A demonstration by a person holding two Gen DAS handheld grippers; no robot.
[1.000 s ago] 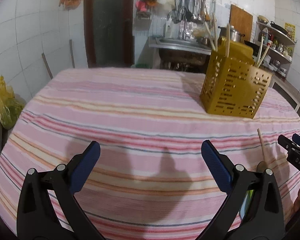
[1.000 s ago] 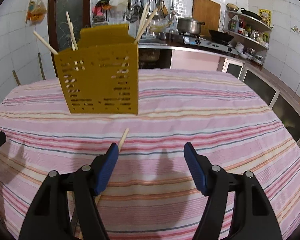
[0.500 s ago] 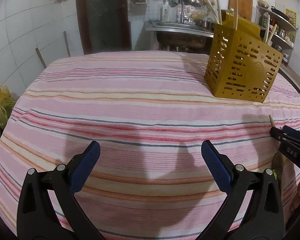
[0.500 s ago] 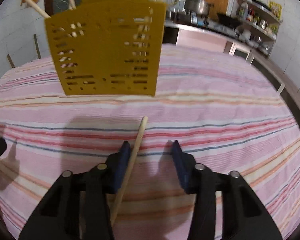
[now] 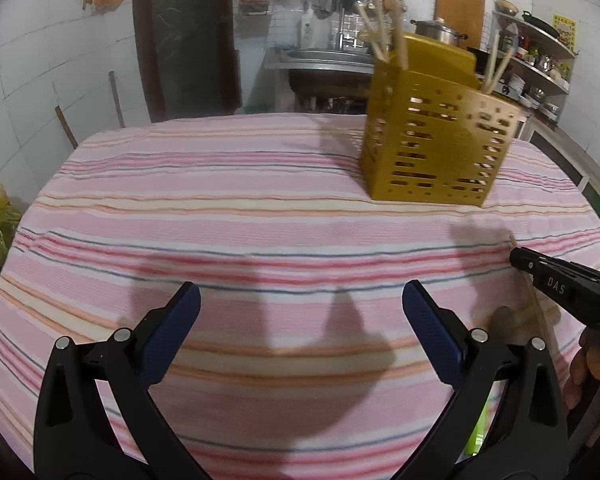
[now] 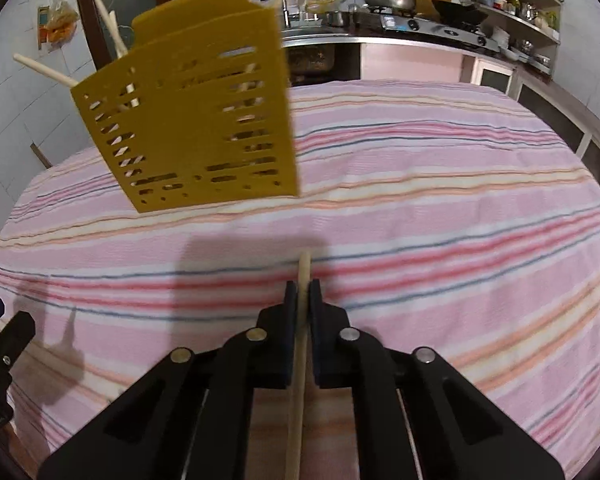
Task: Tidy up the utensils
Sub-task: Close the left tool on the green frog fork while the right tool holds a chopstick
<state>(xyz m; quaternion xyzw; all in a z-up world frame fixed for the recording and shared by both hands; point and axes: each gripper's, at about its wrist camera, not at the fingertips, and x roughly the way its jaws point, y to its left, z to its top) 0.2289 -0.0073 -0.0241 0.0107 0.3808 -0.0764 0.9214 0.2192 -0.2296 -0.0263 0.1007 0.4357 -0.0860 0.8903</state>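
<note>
A: What lies under the grippers?

B: A table under a pink striped cloth (image 5: 260, 208), filling the space ahead of both tools. Ahead of the left gripper (image 5: 300, 312) and off to its right stands a yellow perforated utensil holder (image 5: 432, 140) with several wooden sticks poking out of its top. From the right gripper (image 6: 303, 292) the same holder sits ahead and to the left, near but not touching.

A: And the grippers themselves?

B: The left one has its jaws spread wide, with only cloth between the blue pads. The right one's jaws have just been closing and now clamp a wooden chopstick (image 6: 300, 344); the pads press on it from both sides. Its tip juts a little past the fingertips toward the holder, and the rest runs back under the tool.

A: Can the left camera see that?

B: Yes, at its right edge: the right gripper's black finger, the chopstick tip just beyond it, and part of a hand (image 5: 592, 364) behind.
</note>
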